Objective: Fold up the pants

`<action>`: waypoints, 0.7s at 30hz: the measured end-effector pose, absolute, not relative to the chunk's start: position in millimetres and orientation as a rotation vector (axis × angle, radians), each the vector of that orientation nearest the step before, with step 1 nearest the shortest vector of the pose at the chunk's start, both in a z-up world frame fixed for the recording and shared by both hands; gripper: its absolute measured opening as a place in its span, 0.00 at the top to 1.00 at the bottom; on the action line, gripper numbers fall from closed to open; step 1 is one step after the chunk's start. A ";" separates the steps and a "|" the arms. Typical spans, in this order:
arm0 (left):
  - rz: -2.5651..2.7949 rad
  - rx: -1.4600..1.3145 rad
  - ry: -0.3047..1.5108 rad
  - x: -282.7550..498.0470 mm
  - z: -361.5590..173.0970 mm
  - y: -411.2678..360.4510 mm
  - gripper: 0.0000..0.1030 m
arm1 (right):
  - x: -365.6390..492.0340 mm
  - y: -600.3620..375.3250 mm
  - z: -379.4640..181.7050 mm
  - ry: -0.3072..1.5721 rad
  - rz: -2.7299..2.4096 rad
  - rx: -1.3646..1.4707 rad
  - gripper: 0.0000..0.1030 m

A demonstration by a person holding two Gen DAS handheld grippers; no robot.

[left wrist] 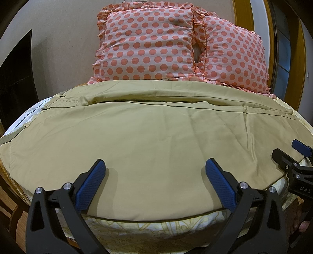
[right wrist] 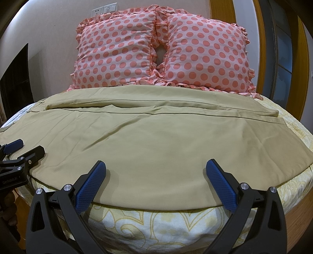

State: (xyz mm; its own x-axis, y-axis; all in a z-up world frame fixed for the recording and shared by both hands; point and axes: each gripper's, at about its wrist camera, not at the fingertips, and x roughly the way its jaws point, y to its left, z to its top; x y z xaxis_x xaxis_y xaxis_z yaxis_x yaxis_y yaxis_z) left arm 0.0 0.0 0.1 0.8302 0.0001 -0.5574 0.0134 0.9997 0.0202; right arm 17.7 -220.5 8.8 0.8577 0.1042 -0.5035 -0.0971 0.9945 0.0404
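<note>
Hovering over khaki pants [left wrist: 148, 136] on bed [right wrist: 160, 220] | left claw [left wrist: 155, 172] apart | right claw [right wrist: 155, 172] apart

2 pillows with coral polka dots and ruffled edges, left pillow [right wrist: 115, 54] and right pillow [right wrist: 207, 56], stand side by side, touching, propped against the beige wall [right wrist: 58, 29] at the head of the bed. Bed sheet [right wrist: 160, 222], cream with a yellow leaf pattern, covers the mattress and hangs over its near edge. White wall socket plate [right wrist: 104, 9] sits above the left pillow. Wooden door frame [right wrist: 221, 11] rises at right; a dark panel [left wrist: 15, 78] stands at left.
</note>
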 end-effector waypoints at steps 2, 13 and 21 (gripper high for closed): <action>-0.007 0.023 0.591 0.0 0.1 0.0 0.02 | 17.2 -220.5 8.6 0.527 0.106 0.014 0.01; -0.008 0.024 0.591 -0.1 0.1 0.0 0.02 | 17.8 -219.1 1.6 0.531 0.113 0.010 0.01; -0.017 0.004 0.619 3.9 7.1 5.7 0.02 | 63.9 -278.2 61.6 0.559 0.077 0.112 0.01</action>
State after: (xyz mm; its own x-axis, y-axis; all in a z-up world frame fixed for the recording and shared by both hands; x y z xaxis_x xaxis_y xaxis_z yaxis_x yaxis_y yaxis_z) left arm 3.9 5.7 7.1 0.8145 -0.0147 -0.5800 0.0173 0.9998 -0.0011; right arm 63.9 -278.2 61.6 0.8450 0.1030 -0.5247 -0.0421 0.9911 0.1267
